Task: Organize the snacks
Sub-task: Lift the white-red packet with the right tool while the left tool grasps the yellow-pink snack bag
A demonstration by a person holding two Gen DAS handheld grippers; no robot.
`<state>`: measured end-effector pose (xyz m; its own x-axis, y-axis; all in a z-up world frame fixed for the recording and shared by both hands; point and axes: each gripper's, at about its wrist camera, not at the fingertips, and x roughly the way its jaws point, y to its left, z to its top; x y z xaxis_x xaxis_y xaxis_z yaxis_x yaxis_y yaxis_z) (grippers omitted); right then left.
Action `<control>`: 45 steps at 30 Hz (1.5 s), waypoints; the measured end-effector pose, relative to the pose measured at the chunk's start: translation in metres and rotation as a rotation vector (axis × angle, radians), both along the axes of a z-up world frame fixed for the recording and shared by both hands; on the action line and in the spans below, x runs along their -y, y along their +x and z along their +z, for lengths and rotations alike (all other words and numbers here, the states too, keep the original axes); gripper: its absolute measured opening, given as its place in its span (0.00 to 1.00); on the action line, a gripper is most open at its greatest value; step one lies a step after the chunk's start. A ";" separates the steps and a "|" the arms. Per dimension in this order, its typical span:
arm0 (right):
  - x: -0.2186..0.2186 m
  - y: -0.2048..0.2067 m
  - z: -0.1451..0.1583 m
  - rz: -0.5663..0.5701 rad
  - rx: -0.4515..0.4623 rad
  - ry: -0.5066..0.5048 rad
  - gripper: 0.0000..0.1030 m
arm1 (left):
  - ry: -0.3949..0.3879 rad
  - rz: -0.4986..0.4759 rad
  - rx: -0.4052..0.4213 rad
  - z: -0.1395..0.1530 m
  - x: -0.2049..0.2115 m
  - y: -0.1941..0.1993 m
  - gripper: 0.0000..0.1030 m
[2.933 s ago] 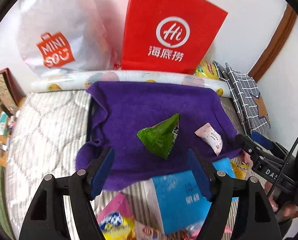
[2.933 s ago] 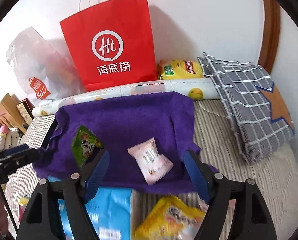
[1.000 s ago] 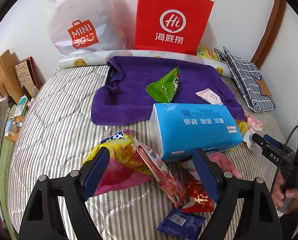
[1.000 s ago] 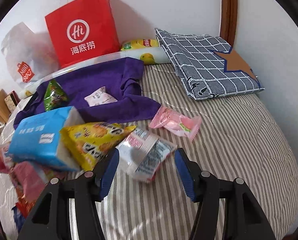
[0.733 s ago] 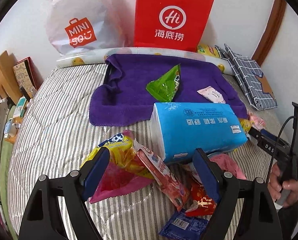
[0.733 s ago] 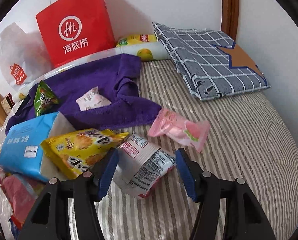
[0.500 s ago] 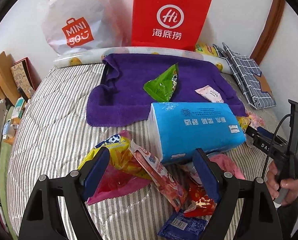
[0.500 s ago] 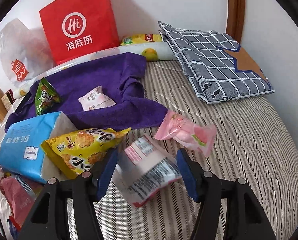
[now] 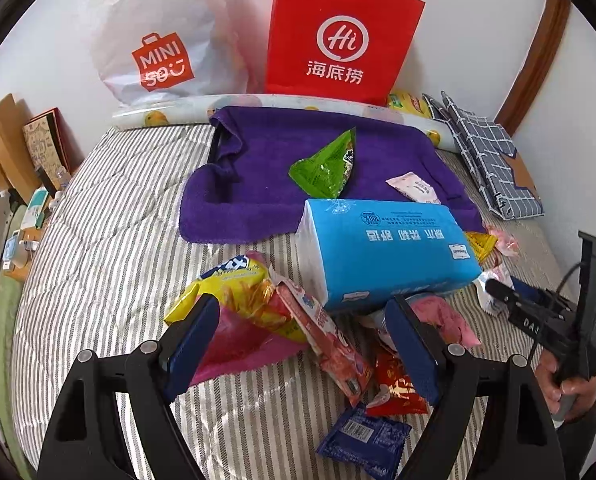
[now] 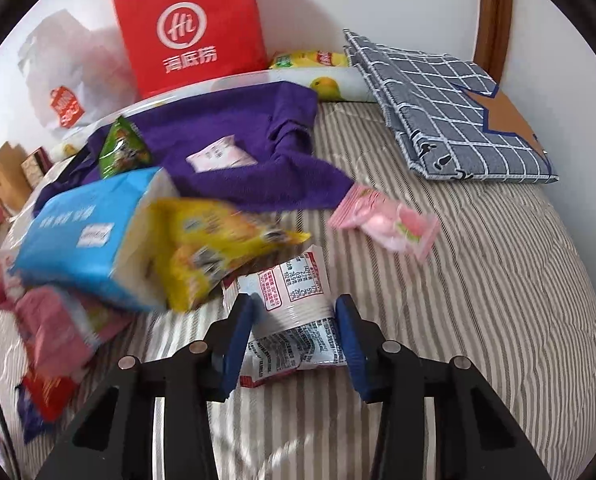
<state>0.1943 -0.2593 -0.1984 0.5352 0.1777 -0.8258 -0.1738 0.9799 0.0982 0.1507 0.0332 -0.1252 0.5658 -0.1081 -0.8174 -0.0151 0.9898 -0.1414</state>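
On the striped bed [image 10: 477, 280], the right tongs [image 10: 294, 328] have just been closing around a white printed snack packet [image 10: 294, 320] lying beside the yellow bag [image 10: 218, 240], left tongs [image 9: 301, 344] gaping empty over the pile, so next comes lifting it toward the purple towel [image 10: 234, 148].

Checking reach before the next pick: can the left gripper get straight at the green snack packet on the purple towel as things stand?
Probably not directly. The left gripper hangs open over the near snack pile, and the blue tissue pack partly fronts the green packet on the purple towel; going over it looks free.
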 end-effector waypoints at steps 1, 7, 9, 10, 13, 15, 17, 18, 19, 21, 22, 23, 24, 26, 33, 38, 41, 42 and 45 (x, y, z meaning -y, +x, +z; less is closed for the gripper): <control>-0.001 -0.003 0.001 0.006 0.001 -0.003 0.40 | -0.004 0.001 -0.001 0.000 -0.001 -0.002 0.82; -0.002 -0.002 0.001 0.000 0.015 -0.007 0.45 | -0.011 0.004 0.002 0.001 -0.003 -0.008 0.82; -0.005 0.002 -0.005 0.001 -0.002 -0.007 0.47 | -0.007 0.011 0.006 0.002 -0.007 -0.010 0.82; -0.007 0.004 -0.009 0.005 -0.009 -0.008 0.48 | -0.006 0.016 0.008 0.002 -0.009 -0.011 0.82; -0.011 0.001 -0.012 0.002 -0.002 -0.010 0.47 | -0.004 0.044 0.012 0.003 -0.022 -0.014 0.82; -0.010 -0.002 -0.009 0.006 -0.006 0.009 0.36 | -0.006 0.061 0.010 0.002 -0.030 -0.015 0.82; -0.009 -0.006 -0.005 0.002 0.004 0.017 0.34 | -0.010 0.086 0.005 0.000 -0.040 -0.016 0.82; -0.009 -0.009 -0.003 0.002 0.016 0.013 0.34 | -0.017 0.100 0.006 -0.001 -0.046 -0.017 0.82; -0.009 -0.012 -0.001 0.002 0.022 0.008 0.33 | -0.022 0.107 0.007 -0.001 -0.050 -0.018 0.82; -0.008 -0.018 0.004 -0.001 0.034 0.004 0.33 | -0.041 0.121 0.007 -0.003 -0.059 -0.019 0.82; -0.008 -0.021 0.005 -0.005 0.037 0.009 0.33 | -0.050 0.122 0.008 -0.004 -0.061 -0.019 0.82; -0.007 -0.023 0.006 -0.007 0.038 0.015 0.32 | -0.057 0.121 0.008 -0.005 -0.062 -0.019 0.82; -0.007 -0.026 0.007 -0.011 0.039 0.019 0.32 | -0.059 0.118 0.006 -0.006 -0.064 -0.018 0.82; -0.006 -0.030 0.009 -0.023 0.042 0.025 0.32 | -0.054 0.114 -0.003 -0.010 -0.064 -0.014 0.82; -0.005 -0.041 0.011 -0.037 0.036 0.035 0.31 | -0.078 0.115 -0.032 -0.022 -0.065 0.006 0.82; -0.006 -0.043 0.009 -0.032 0.022 0.031 0.33 | -0.045 0.106 -0.069 -0.042 -0.057 0.023 0.82; -0.009 -0.043 0.005 -0.029 0.000 0.014 0.35 | -0.083 0.099 -0.071 -0.047 -0.057 0.026 0.82; -0.010 -0.043 0.002 -0.025 -0.008 0.007 0.35 | -0.088 0.096 -0.070 -0.048 -0.057 0.027 0.81; -0.010 -0.044 0.001 -0.025 -0.010 0.004 0.36 | -0.137 0.059 -0.072 -0.050 -0.055 0.029 0.61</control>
<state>0.1503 -0.2494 -0.1979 0.5314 0.1679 -0.8303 -0.1485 0.9834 0.1039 0.1800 0.0879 -0.1751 0.5146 -0.1895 -0.8362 -0.0876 0.9585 -0.2712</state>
